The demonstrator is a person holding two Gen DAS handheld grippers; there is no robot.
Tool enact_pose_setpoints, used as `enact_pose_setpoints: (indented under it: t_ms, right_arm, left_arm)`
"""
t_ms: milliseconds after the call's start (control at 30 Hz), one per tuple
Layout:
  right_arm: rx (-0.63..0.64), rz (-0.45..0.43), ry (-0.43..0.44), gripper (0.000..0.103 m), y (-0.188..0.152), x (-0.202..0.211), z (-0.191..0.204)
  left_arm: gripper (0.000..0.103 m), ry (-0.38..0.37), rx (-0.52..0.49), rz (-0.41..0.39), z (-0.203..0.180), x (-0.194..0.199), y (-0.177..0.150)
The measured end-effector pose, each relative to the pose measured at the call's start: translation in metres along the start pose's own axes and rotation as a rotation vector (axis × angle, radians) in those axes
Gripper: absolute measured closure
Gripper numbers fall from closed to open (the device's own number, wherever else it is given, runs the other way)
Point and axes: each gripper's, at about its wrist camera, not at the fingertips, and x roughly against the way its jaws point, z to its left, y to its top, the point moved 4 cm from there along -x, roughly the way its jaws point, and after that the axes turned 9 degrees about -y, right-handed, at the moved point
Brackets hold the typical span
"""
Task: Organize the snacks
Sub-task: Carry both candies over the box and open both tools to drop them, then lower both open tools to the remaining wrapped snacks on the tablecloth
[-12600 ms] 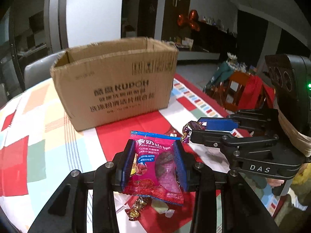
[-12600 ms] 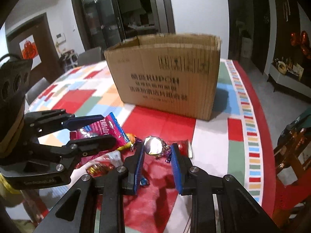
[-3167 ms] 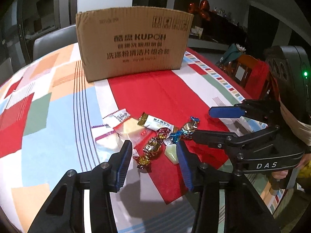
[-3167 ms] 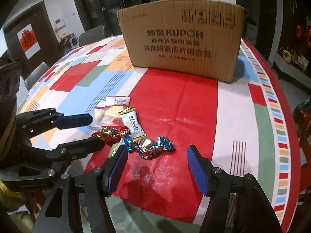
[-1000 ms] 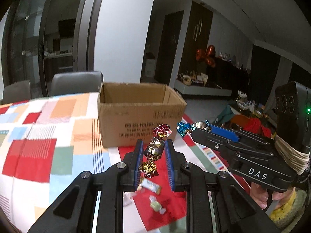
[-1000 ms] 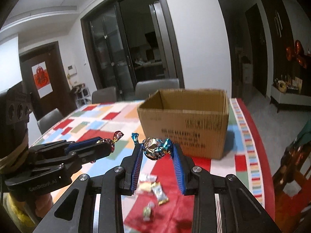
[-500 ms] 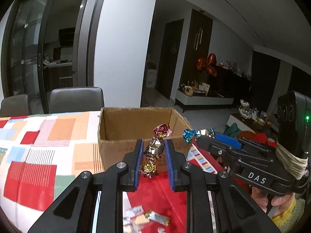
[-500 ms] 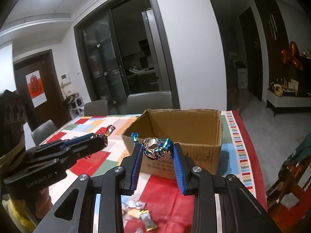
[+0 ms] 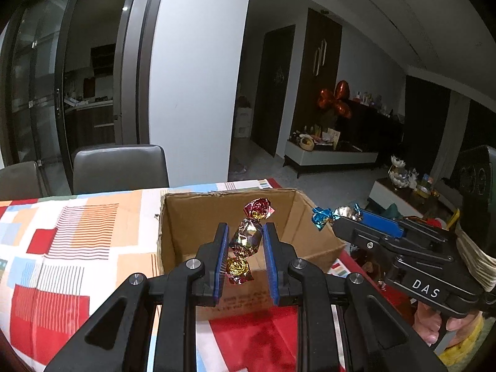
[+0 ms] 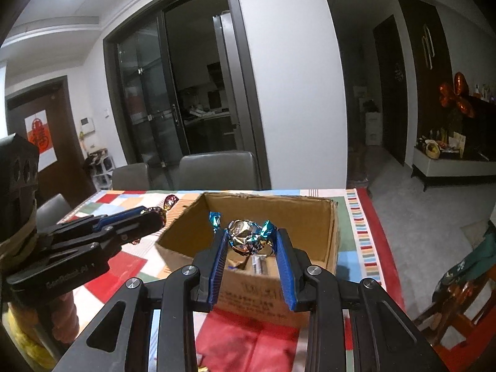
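My left gripper (image 9: 245, 241) is shut on a red-and-gold foil candy (image 9: 246, 238), held upright above the near edge of the open cardboard box (image 9: 192, 217). My right gripper (image 10: 249, 243) is shut on a blue-and-silver foil candy (image 10: 245, 235), held over the same box (image 10: 319, 217). Some snack packets (image 10: 257, 262) lie inside the box. Each gripper shows in the other view: the right gripper (image 9: 333, 217) to the right, the left gripper (image 10: 161, 214) to the left.
The box stands on a table with a colourful patchwork cloth (image 9: 62, 226). Grey chairs (image 9: 121, 167) stand behind the table. A wooden chair (image 10: 465, 291) is at the right edge. A low cabinet (image 9: 328, 155) is across the room.
Both grippers have risen and moved forward with their candies, so the box's open top is closer and seen from above. The loose snacks on the table have dropped out of view.
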Motion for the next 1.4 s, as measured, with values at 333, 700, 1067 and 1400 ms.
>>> enact_pose_setpoints:
  t_ms: [333, 700, 1067, 1400]
  right_arm:
    - [0.012, 0.061, -0.028, 0.070, 0.008, -0.047, -0.008]
    - [0.010, 0.074, -0.089, 0.050, 0.006, -0.060, -0.011]
    - [0.034, 0.011, -0.027, 0.050, -0.012, -0.006, 0.004]
    - [0.051, 0.008, 0.044, 0.050, -0.046, 0.036, 0.029]
  left_arm:
    - [0.080, -0.002, 0.031, 0.067, 0.020, -0.043, 0.006]
    - [0.044, 0.054, 0.039, 0.093, 0.025, -0.056, 0.006]
    - [0.044, 0.115, 0.015, -0.008, -0.002, 0.015, -0.013]
    - [0.044, 0.164, -0.006, 0.002, -0.018, 0.059, -0.048]
